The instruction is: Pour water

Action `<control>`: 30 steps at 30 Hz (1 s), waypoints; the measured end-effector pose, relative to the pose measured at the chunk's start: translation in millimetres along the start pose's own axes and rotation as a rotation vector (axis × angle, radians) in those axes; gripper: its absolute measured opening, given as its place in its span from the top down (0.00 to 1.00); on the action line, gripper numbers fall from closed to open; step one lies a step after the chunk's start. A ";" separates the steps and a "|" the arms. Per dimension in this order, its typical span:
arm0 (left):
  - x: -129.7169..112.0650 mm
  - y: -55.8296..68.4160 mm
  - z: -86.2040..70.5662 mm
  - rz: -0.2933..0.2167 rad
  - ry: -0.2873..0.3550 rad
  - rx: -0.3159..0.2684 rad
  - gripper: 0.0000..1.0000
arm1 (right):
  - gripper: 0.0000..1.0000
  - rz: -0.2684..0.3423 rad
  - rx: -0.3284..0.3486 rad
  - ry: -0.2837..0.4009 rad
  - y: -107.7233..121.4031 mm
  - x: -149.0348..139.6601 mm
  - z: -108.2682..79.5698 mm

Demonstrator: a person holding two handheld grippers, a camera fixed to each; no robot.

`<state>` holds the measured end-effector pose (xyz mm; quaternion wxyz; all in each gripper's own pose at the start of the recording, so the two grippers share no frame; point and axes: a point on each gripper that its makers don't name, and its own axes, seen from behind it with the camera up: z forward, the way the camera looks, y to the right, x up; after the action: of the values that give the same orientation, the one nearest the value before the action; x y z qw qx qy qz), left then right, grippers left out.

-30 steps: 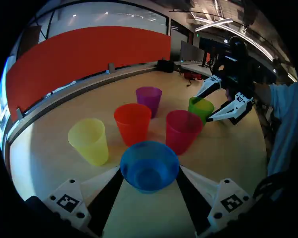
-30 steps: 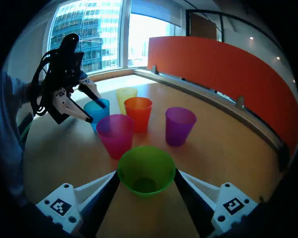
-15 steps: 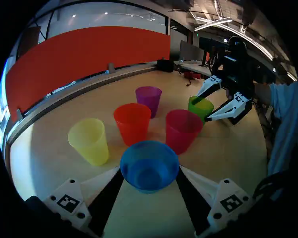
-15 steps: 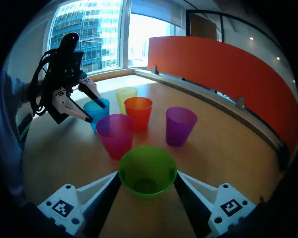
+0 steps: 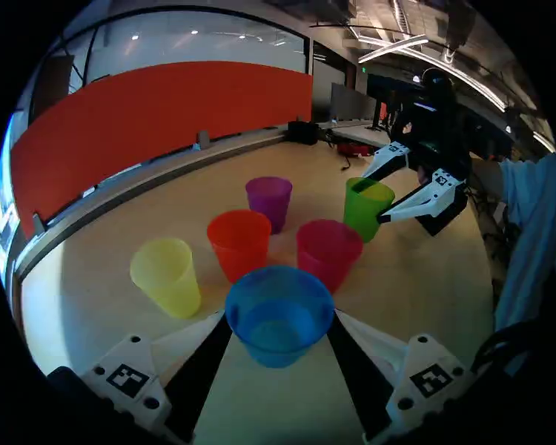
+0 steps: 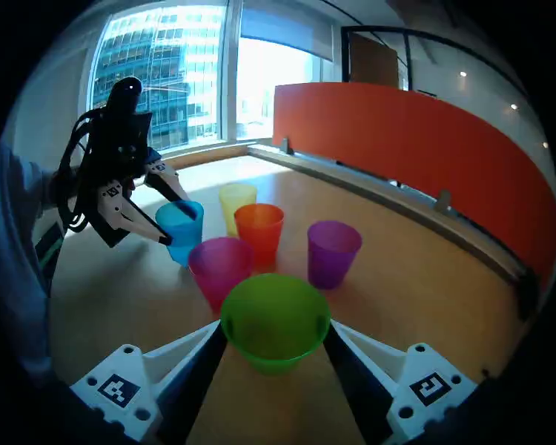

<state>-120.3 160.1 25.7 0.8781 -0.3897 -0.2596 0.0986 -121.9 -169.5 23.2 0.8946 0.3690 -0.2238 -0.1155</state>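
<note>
My left gripper (image 5: 279, 326) is shut on a blue cup (image 5: 279, 314) with water in it, held above the wooden table. In the right gripper view the same blue cup (image 6: 180, 230) hangs in the left gripper (image 6: 173, 221) at the left. My right gripper (image 6: 275, 334) is shut on a green cup (image 6: 275, 322), also lifted off the table. The left gripper view shows that green cup (image 5: 366, 207) in the right gripper (image 5: 373, 200) at the right. On the table between them stand a pink cup (image 5: 327, 254), an orange cup (image 5: 239, 242), a yellow cup (image 5: 166, 276) and a purple cup (image 5: 269, 201).
The wooden table (image 5: 419, 282) runs back to a low ledge and an orange wall panel (image 5: 144, 111). A person's sleeve (image 5: 526, 215) is at the right edge of the left gripper view. Large windows (image 6: 167, 74) stand behind the left gripper.
Both grippers have risen with their cups: the blue and the green cup are now off the table, and the standing cups sit lower in both views.
</note>
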 end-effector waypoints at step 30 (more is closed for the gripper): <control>91.7 2.1 -68.5 0.006 0.250 0.077 0.14 | 0.08 -0.048 -0.049 0.237 -24.8 103.6 -52.0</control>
<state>-6.1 152.6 20.5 0.9177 -0.3656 -0.1428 0.0616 -7.2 -193.7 5.6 0.9205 0.3635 -0.1048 -0.0977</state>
